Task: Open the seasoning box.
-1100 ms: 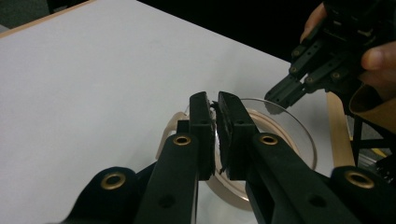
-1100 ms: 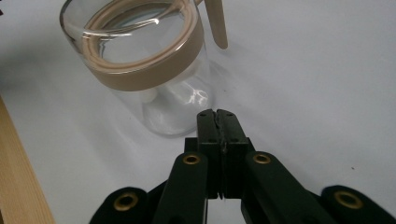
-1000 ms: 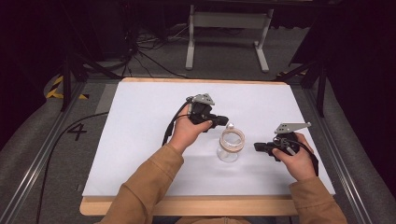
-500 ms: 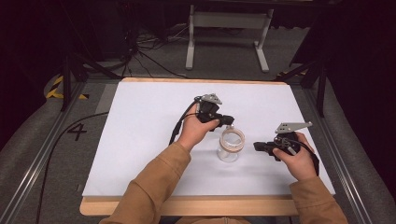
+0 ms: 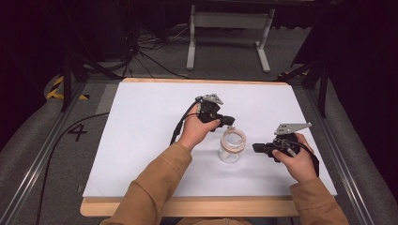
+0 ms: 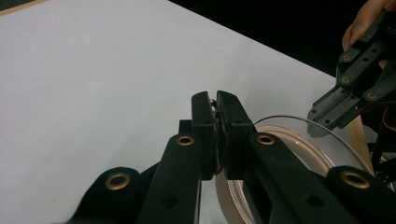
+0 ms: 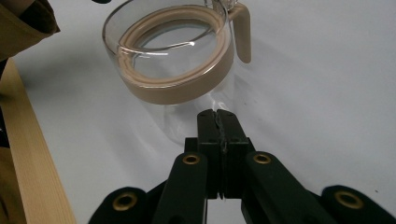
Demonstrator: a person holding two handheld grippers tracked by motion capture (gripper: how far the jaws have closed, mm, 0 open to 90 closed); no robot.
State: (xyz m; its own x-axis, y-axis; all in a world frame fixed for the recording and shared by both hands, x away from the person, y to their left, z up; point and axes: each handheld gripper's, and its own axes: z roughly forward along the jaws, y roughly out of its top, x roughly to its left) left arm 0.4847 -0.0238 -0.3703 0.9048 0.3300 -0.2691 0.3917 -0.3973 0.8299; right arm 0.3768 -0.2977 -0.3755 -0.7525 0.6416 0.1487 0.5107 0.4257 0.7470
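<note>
One clear glass jar [image 5: 232, 146] with a tan band round its open rim stands upright on the white worktop [image 5: 141, 136], toward the near edge and right of centre. In the right tool view the jar [image 7: 173, 65] shows a tan tab hanging down from the band on its far side. The left tool [image 5: 228, 120] sits just beside the jar's rim on its far left side, held in the person's left hand [image 5: 197, 131]; whether it touches the glass cannot be told. In its own view the left tool [image 6: 216, 100] has both jaws pressed together with nothing between them, and the jar rim [image 6: 299, 140] curves just to the right. The right tool [image 5: 256, 148] lies near the jar's right side, held in the right hand [image 5: 296, 161], a small gap apart from the glass. In its own view the right tool [image 7: 216, 116] is also fully closed and empty, pointing at the jar's lower wall. Tan sleeves [image 5: 150, 187] cover both forearms. A pale wooden edge [image 5: 187, 207] borders the worktop nearest the person
</note>
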